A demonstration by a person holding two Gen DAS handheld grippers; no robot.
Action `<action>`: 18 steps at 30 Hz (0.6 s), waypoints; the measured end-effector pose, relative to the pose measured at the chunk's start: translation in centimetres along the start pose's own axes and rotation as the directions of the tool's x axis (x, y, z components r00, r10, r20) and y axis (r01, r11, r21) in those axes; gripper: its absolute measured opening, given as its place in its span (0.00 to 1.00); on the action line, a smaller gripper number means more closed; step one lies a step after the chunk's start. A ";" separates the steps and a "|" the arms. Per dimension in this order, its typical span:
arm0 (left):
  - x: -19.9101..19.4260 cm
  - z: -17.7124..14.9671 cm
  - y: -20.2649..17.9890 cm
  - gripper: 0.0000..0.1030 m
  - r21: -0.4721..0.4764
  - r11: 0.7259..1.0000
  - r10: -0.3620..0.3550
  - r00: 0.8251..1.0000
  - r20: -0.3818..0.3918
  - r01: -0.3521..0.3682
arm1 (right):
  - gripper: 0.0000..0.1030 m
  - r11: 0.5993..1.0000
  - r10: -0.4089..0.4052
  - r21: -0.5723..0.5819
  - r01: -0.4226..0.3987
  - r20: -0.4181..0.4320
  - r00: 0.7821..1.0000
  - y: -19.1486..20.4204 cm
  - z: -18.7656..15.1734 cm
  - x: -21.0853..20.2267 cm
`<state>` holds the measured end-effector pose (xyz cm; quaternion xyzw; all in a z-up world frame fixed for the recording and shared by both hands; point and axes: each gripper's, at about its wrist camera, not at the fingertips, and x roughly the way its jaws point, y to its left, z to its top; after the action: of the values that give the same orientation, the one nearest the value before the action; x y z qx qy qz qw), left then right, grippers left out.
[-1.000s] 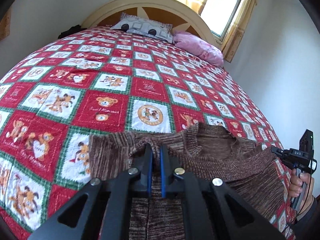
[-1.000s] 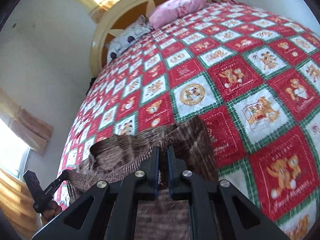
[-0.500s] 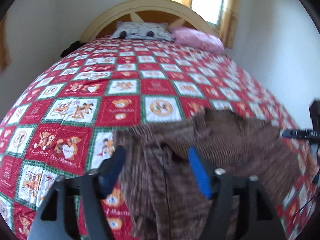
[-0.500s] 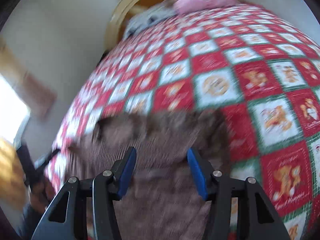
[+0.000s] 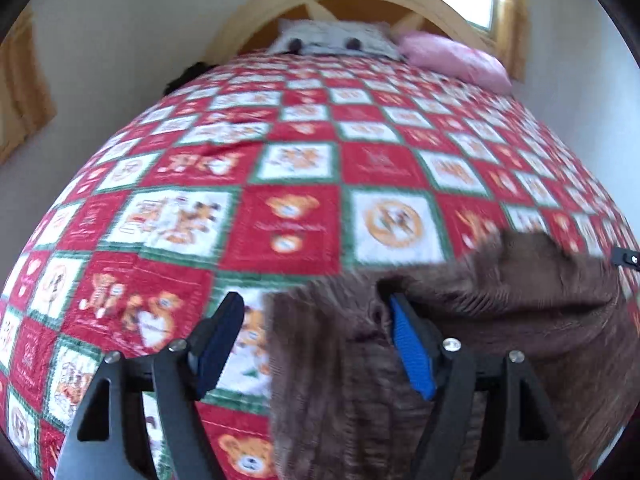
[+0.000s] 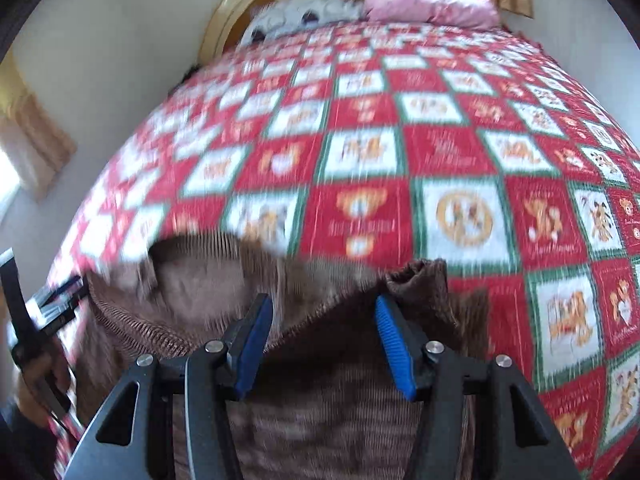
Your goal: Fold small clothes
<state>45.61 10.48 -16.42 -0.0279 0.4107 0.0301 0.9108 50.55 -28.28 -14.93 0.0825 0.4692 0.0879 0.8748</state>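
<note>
Left wrist view: the left gripper (image 5: 316, 334) is spread wide, released, over the brown ribbed knit sweater (image 5: 500, 320) at 5 o'clock on the red, white and green teddy-bear patchwork quilt (image 5: 288, 184).

Right wrist view: the right gripper (image 6: 322, 326) gapes released above the sweater (image 6: 320, 420) at 6 o'clock; pink pillow (image 6: 432, 8) at 12.

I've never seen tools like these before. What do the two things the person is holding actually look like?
Each hand-held gripper, left and right, is a black frame of angular struts with triangular cut-outs, joined by round silver screws. Each has two fingers lined with ribbed bright blue pads. No cables or printed markings show. Part of the person's hand is visible on the left one's black handle; no sleeve can be made out.
</note>
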 end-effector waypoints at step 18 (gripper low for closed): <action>-6.9 -10.1 0.1 0.75 0.061 0.998 -0.024 0.998 -0.053 0.027 | 0.53 0.998 -0.022 -0.054 0.021 -0.012 1.000 -1.2 -12.4 -6.2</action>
<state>33.51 9.63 -17.91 -0.0057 0.4345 0.0049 0.9006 36.92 -30.06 -16.98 0.0534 0.4731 0.0918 0.8746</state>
